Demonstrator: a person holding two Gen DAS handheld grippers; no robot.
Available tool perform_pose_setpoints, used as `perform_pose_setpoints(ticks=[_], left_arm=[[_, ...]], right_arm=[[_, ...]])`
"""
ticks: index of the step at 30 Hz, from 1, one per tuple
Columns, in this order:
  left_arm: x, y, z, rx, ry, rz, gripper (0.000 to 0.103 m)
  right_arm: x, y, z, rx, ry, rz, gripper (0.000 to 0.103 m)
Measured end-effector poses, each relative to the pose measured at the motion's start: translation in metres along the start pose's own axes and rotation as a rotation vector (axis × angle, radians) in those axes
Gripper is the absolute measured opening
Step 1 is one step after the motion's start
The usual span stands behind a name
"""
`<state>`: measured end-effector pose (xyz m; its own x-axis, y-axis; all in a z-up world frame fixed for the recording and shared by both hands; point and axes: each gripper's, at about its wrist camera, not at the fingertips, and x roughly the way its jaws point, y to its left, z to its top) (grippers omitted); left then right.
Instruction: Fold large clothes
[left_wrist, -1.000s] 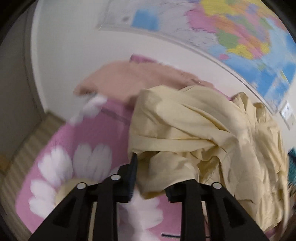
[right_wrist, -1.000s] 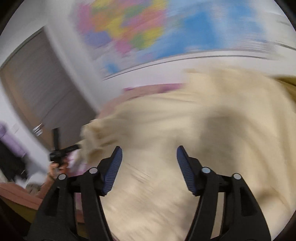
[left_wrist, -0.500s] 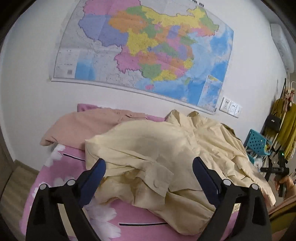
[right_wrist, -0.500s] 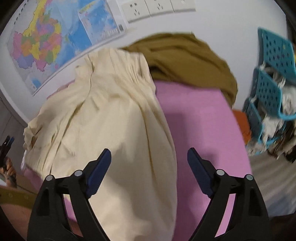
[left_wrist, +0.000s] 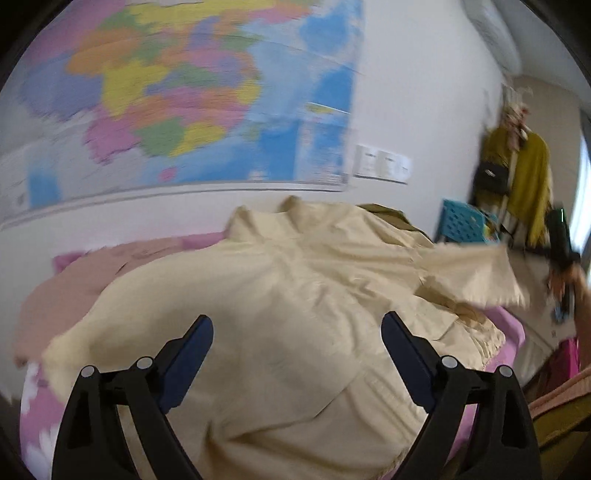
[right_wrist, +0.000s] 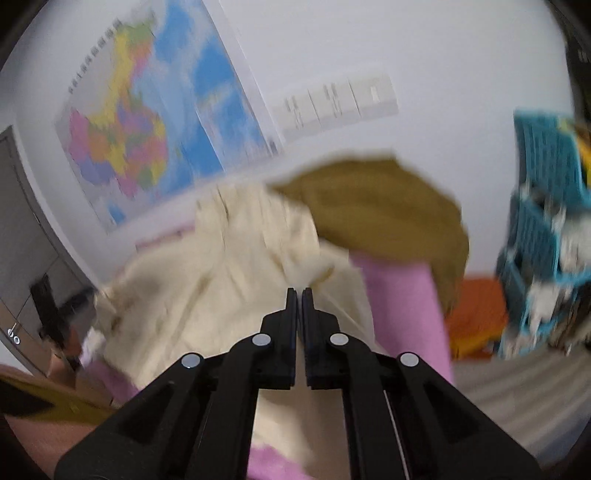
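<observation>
- Two tools are working one garment: the right tool (right_wrist: 299, 291) is sitting closed, its jaws having just snapped together, and it seems to be pinching a cream edge, though blur is hiding the contact.
- Left tool (left_wrist: 297, 328) is hanging wide open above the cloth, gripping nothing.
- Cream shirt (left_wrist: 295, 295) is lying rumpled across the pink bed (right_wrist: 402, 291), one flap (left_wrist: 476, 273) lifting at the right side.
- Brown garment (right_wrist: 384, 206) and pink garment (left_wrist: 74, 273) are waiting beside it.
- Folding is looking barely begun; no neat fold is showing.
</observation>
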<state>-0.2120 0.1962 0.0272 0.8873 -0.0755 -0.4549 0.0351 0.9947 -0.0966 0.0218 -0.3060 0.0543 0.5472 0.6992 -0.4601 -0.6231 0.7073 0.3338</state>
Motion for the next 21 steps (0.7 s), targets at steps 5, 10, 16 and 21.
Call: perform_pose_setpoints(ticks=[5,10,16,21], left_arm=[[0.031,-0.031,0.012,0.097,0.033,-0.111,0.089],[0.058,-0.052,0.014,0.134,0.06,-0.16,0.089],[0.068,-0.056,0.006,0.124,0.093,-0.199,0.089],[0.08,-0.054,0.006,0.101,0.123,-0.217,0.089]], right_arm=[[0.007,0.056,0.04,-0.157,0.022,0.097,0.001],[0.05,0.078,0.034,-0.22,0.109,0.034,0.043],[0.074,-0.024,-0.033,0.05,0.214,-0.213,0.066],[0.065,-0.086,-0.088,0.157,0.285,-0.352,0.078]])
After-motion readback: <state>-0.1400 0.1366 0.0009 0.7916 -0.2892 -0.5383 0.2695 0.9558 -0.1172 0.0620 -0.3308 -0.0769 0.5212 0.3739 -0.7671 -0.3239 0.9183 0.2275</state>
